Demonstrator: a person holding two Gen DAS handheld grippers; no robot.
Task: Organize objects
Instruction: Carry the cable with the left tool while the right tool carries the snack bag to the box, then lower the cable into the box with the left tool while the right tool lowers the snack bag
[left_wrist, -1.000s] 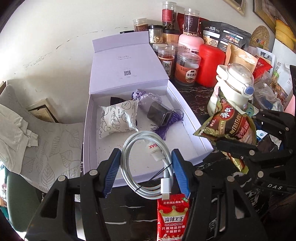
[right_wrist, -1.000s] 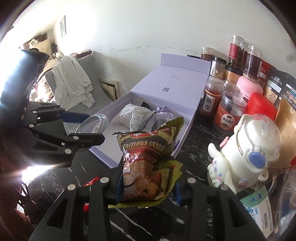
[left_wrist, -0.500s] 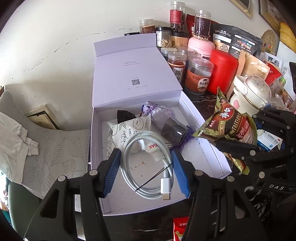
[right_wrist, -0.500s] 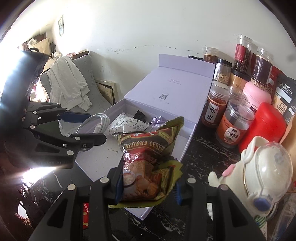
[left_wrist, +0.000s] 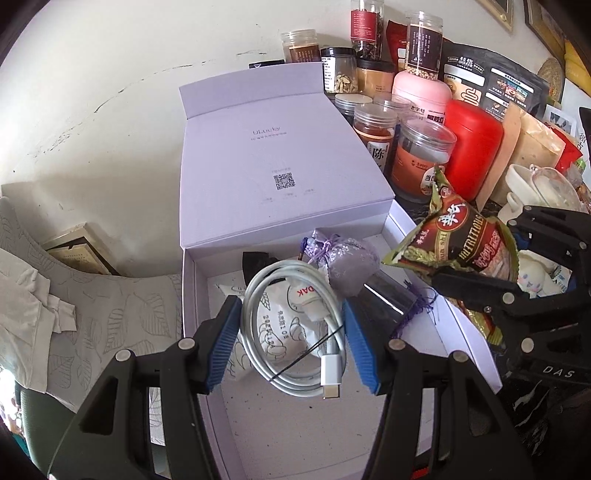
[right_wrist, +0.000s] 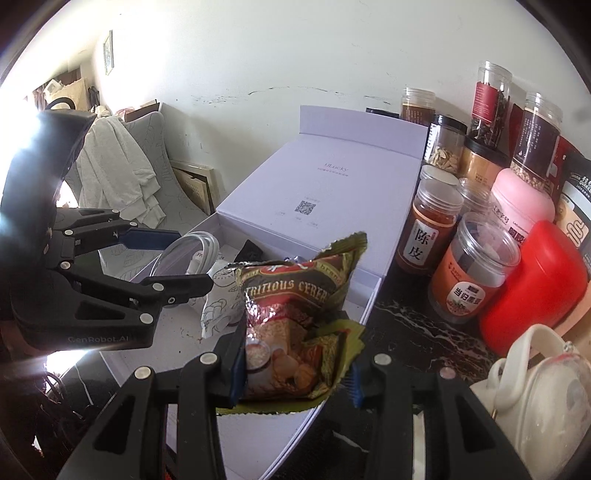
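done: pouch (left_wrist: 347, 258) and packet (left_wrist: 273, 328) lying in box (left_wrist: 192, 295) | now: left gripper (left_wrist: 291, 347) clamping cable (left_wrist: 291, 332), right gripper (right_wrist: 295, 373) clamping snack bag (right_wrist: 295, 314), both hanging over box | left: releasing both inside

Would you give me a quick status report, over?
Left gripper shut on white cable; right gripper shut on cereal packet. Both over open box. Pouches already inside.
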